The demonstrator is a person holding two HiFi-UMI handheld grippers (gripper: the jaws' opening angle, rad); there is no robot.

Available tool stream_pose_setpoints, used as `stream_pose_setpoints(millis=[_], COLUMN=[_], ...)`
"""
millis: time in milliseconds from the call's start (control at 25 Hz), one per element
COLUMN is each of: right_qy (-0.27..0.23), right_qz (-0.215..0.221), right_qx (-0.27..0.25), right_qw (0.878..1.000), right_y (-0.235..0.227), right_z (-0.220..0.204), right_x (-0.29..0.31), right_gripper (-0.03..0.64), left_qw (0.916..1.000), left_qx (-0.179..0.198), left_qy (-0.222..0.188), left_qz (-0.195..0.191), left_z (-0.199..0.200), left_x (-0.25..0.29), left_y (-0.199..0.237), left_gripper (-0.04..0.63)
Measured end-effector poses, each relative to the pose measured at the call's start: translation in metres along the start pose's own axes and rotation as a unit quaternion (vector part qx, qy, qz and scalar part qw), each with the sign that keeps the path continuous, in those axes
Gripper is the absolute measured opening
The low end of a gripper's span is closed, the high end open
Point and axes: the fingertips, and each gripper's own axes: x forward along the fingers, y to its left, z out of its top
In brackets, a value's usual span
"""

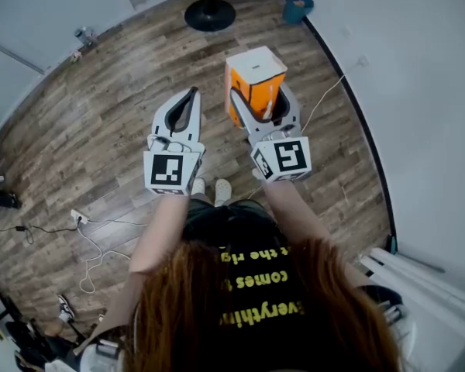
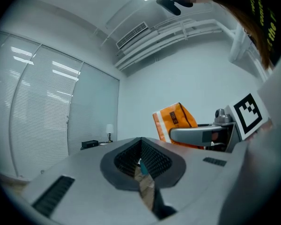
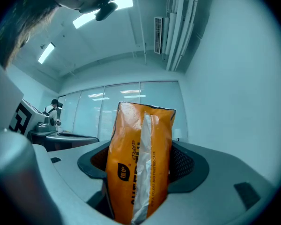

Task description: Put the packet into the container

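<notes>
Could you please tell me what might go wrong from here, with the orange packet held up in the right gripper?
1. The right gripper is closed on the orange packet, but much of the soft bag sticks out past the jaws; it may flop or slip and drop to the wooden floor.
2. No container is clearly in view, so a carry probably lies ahead, and the loose cables on the floor could trip the person.

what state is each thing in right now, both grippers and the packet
orange packet: upright, clamped between the right gripper's jaws, held up off the wooden floor
right gripper: shut on the orange packet, jaws standing wide around it
left gripper: jaws together, nothing held, beside the right one
wooden floor: bare below the grippers, cables lying at the left
</notes>
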Motion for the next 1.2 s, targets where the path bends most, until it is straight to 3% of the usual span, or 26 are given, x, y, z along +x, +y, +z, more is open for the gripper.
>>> stream_pose_setpoints(millis=[280,520,720,920,1200], right_qy=[-0.004,0.001,0.012,0.026,-0.005], right_qz=[0.004,0.002,-0.006,-0.019,-0.047], right_qx=[0.008,0.011,0.008,0.006,0.004], right_qw=[1.0,1.0,1.0,0.999,0.999], right_y=[-0.045,-0.057,-0.075,-0.095,-0.104], right_z=[-0.001,-0.006,-0.013,-0.002,-0.015], right_x=[0.005,0.025,0.064,0.167,0.168], right_gripper=[0.334,0.334,0.334,0.334,0.334], left_qw=[1.0,0.9999,1.0,0.9997,0.9996], left_qx=[0.007,0.004,0.0,-0.017,0.008], left_qy=[0.003,0.006,0.001,0.017,-0.012], left_qz=[0.003,0.007,0.005,-0.009,-0.025], left_z=[0.002,-0.005,-0.009,0.005,-0.002], left_x=[0.037,0.059,0.095,0.166,0.167], left_y=[-0.025,-0.01,0.018,0.096,0.106], left_gripper=[0.0,0.0,0.0,0.0,0.0])
